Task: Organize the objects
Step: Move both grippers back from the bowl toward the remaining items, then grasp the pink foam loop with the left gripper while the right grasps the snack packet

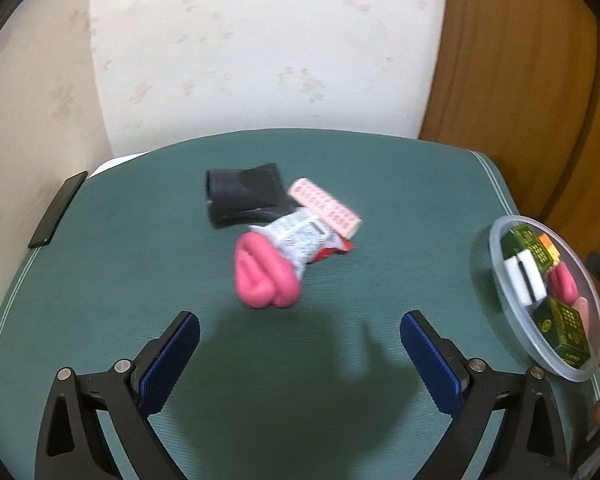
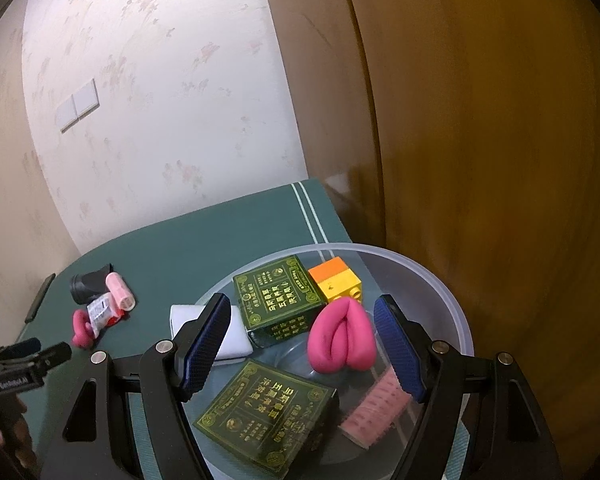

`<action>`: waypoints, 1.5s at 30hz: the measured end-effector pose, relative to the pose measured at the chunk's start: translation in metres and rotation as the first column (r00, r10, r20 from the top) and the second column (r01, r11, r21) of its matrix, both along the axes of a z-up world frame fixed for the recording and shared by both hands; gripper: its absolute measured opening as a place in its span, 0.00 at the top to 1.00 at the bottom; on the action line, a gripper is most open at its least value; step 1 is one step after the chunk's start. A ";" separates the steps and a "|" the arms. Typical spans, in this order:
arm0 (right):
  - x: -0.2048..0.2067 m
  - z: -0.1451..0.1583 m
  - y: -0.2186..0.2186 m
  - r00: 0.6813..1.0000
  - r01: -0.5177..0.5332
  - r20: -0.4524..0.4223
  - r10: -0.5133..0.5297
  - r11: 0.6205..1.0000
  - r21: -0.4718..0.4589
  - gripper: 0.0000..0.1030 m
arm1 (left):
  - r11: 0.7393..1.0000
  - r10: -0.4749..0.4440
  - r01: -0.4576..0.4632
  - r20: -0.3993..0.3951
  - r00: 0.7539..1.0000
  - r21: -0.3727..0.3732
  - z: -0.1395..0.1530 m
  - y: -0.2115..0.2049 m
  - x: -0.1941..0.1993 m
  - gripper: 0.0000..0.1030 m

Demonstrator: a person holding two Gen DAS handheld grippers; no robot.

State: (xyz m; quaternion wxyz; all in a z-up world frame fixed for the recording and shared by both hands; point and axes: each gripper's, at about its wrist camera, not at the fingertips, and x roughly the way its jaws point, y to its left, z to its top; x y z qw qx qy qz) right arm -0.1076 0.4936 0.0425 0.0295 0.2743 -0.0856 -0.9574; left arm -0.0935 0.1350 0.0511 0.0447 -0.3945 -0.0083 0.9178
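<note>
Blue ribbed pads line both claws, and both stand spread wide with nothing between them. The right claw hangs over the clear plastic bowl, which holds two green printed boxes, a pink folded rubbery piece, an orange-and-yellow block, a white block and a pink card. The left claw faces the unsorted cluster mid-counter: a second pink rubbery piece, a white printed packet, a pink box and a black pouch. Sorting looks partway done; next, likely, the left claw advances onto the nearest pink piece. Green ribbed cloth covers the counter; floral wallpaper and a wooden door stand behind.
</note>
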 end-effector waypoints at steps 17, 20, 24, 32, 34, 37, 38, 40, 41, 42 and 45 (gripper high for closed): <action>0.028 0.002 -0.042 0.994 -0.102 -0.043 0.104 0.994 0.050 0.27 | 0.998 0.056 -0.054 0.054 0.997 -0.045 -0.016 -0.029 -0.028 0.01; 0.031 0.002 -0.051 0.990 -0.130 -0.045 0.133 0.990 0.060 0.27 | 0.997 0.053 -0.050 0.056 0.997 -0.059 -0.018 -0.027 -0.034 0.01; 0.033 0.000 -0.057 0.987 -0.151 -0.037 0.154 0.986 0.063 0.27 | 0.998 0.047 -0.043 0.071 0.996 -0.055 -0.021 -0.025 -0.044 0.01; 0.032 -0.005 -0.062 0.986 -0.167 -0.016 0.168 0.984 0.070 0.27 | 1.000 0.017 -0.016 0.089 0.996 -0.020 -0.031 -0.026 -0.055 0.12; 0.031 -0.007 -0.064 0.985 -0.170 -0.010 0.171 0.983 0.075 0.27 | 1.000 0.008 -0.007 0.102 0.995 -0.011 -0.035 -0.027 -0.058 0.26; 0.032 -0.008 -0.068 0.984 -0.176 -0.006 0.177 0.981 0.085 0.27 | 0.999 -0.005 0.001 0.130 0.992 0.033 -0.040 -0.030 -0.060 0.42; 0.032 -0.008 -0.069 0.984 -0.177 -0.005 0.178 0.980 0.087 0.27 | 0.999 -0.001 -0.004 0.127 0.992 0.040 -0.040 -0.032 -0.060 0.45; 0.032 -0.009 -0.071 0.983 -0.181 -0.003 0.182 0.979 0.092 0.27 | 0.999 0.005 -0.011 0.124 0.992 0.052 -0.038 -0.037 -0.060 0.53; 0.032 -0.009 -0.073 0.983 -0.184 -0.002 0.185 0.978 0.094 0.27 | 0.998 0.006 -0.014 0.124 0.992 0.058 -0.037 -0.039 -0.059 0.53; 0.032 -0.009 -0.074 0.982 -0.186 -0.001 0.187 0.978 0.095 0.27 | 0.998 0.010 -0.018 0.123 0.992 0.059 -0.037 -0.040 -0.058 0.53; 0.033 -0.010 -0.080 0.980 -0.196 0.001 0.197 0.976 0.099 0.27 | 0.998 0.010 -0.017 0.122 0.993 0.053 -0.034 -0.042 -0.054 0.53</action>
